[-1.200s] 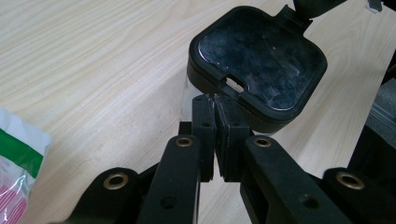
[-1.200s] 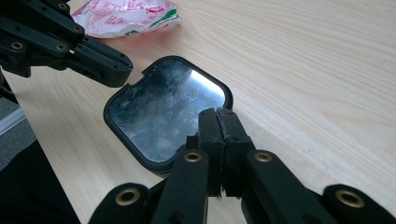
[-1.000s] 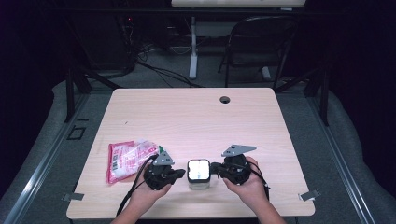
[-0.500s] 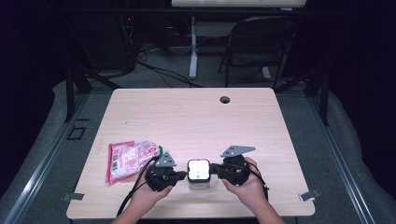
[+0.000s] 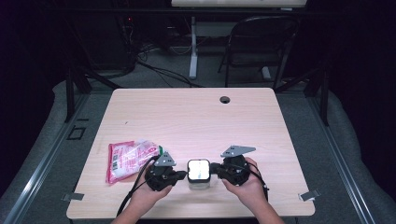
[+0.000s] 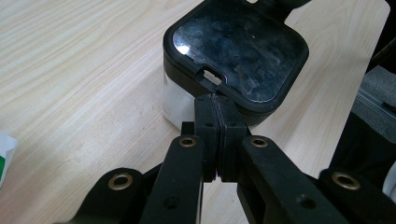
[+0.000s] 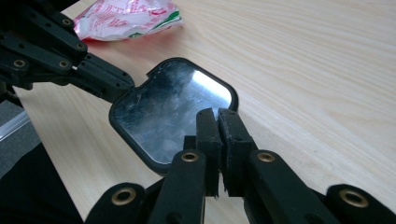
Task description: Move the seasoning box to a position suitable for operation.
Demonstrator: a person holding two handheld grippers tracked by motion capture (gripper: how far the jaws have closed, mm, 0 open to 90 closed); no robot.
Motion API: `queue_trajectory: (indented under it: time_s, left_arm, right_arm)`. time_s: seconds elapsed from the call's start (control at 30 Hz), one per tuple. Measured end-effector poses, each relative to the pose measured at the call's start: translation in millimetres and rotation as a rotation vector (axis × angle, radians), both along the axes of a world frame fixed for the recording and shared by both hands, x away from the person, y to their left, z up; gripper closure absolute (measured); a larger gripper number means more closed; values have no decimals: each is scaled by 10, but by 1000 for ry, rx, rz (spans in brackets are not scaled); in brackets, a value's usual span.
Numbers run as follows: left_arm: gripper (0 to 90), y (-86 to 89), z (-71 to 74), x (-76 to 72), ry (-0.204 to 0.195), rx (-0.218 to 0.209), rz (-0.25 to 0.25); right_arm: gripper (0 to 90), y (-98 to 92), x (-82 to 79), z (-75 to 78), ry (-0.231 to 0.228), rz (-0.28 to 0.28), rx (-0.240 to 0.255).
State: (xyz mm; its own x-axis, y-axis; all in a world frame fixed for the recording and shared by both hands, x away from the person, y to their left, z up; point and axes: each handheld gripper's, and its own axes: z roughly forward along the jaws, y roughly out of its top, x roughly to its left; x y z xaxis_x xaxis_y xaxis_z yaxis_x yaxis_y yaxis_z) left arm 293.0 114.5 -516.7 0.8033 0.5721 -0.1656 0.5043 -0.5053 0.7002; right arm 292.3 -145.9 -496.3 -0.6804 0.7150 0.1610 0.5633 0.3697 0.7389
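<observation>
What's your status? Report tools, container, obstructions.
Left tool shut, tips at the container lid's rim. Right tool shut, tips at the opposite rim. Container upright on table, lid on. Snack bag off to the left, apart.

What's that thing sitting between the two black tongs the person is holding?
A small container with a black-rimmed lid sits between the left tongs and the right tongs, their closed tips at its opposite edges. The high view shows it best; both gripper views confirm it.

Black tongs [image 6: 217,128], brass-coloured rivets, grey three-cornered plates, trailing black cable, bare forearms
</observation>
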Motion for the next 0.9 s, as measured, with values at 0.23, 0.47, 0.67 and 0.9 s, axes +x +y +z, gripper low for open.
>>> queue_trajectory:
  time_s: [0.23,0.47,0.67,0.9]
  left_arm:
    - [893,-3,-5,0,1,3,0]
    - [891,-3,-7,1,0,5,0]
    - [882,-6,-13,-2,4,6,0]
    - [879,-4,-13,-2,3,9,-2]
  right_arm:
    - [867,-65,21,8,9,-33,5]
    - [847,-78,30,0,30,-36,11]
    - [833,-115,48,-31,54,-57,64]
    - [804,-131,44,-37,70,-78,75]
